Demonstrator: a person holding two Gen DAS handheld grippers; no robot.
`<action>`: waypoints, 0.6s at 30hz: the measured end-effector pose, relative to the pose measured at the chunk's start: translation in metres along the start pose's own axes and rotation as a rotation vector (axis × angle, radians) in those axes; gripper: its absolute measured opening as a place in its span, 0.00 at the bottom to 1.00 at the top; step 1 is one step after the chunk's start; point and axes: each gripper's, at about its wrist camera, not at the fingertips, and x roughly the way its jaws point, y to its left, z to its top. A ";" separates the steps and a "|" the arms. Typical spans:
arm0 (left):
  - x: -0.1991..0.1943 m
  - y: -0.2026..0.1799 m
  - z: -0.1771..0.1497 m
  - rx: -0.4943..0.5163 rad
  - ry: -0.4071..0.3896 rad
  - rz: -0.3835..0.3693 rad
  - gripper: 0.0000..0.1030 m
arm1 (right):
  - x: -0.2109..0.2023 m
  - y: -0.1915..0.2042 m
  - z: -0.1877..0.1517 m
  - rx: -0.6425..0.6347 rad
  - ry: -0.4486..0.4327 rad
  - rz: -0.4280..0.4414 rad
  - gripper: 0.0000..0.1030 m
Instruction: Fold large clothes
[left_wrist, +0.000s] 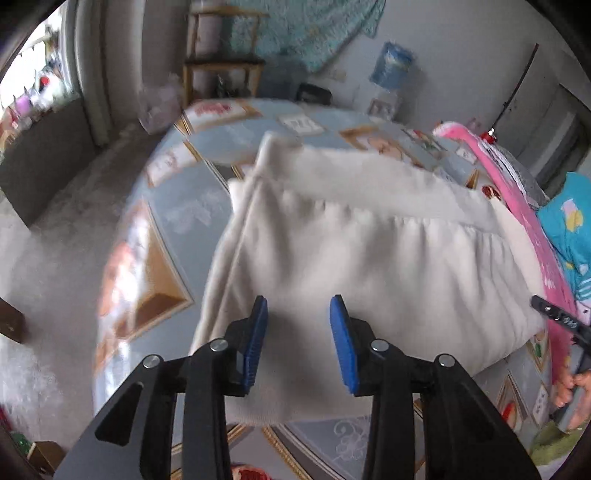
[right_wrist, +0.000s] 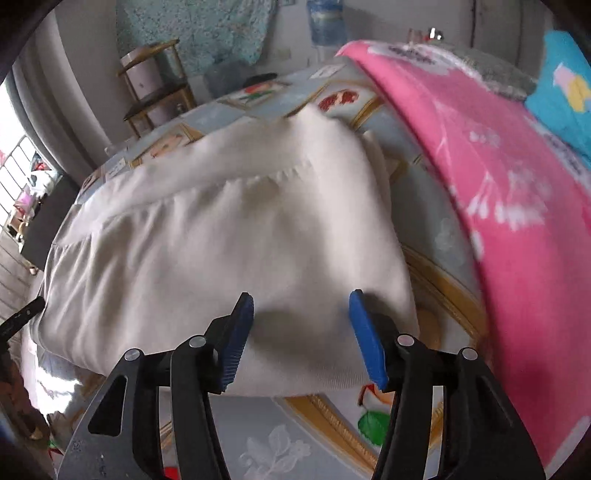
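Note:
A large cream-white garment (left_wrist: 369, 266) lies folded on the table, its gathered band running across the far part. It also shows in the right wrist view (right_wrist: 229, 236). My left gripper (left_wrist: 299, 306) is open and empty, just above the garment's near edge on its left half. My right gripper (right_wrist: 301, 299) is open and empty above the near edge on the garment's right half. The right gripper's tip shows at the right edge of the left wrist view (left_wrist: 554, 314).
The table (left_wrist: 173, 206) has a pale blue patterned cloth. A pink cloth (right_wrist: 498, 192) and a turquoise cloth (right_wrist: 561, 92) lie along the right side. A wooden shelf (left_wrist: 221, 55) stands behind the table; the floor (left_wrist: 55, 229) lies left.

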 end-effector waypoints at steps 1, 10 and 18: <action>-0.009 -0.003 -0.002 0.007 -0.025 -0.010 0.33 | -0.006 0.003 0.001 -0.007 -0.021 0.017 0.53; 0.004 -0.045 -0.030 0.098 -0.012 0.058 0.54 | 0.008 0.049 -0.028 -0.106 -0.007 -0.027 0.66; 0.004 -0.080 -0.028 0.176 -0.023 0.053 0.68 | -0.015 0.107 -0.036 -0.219 -0.078 0.090 0.67</action>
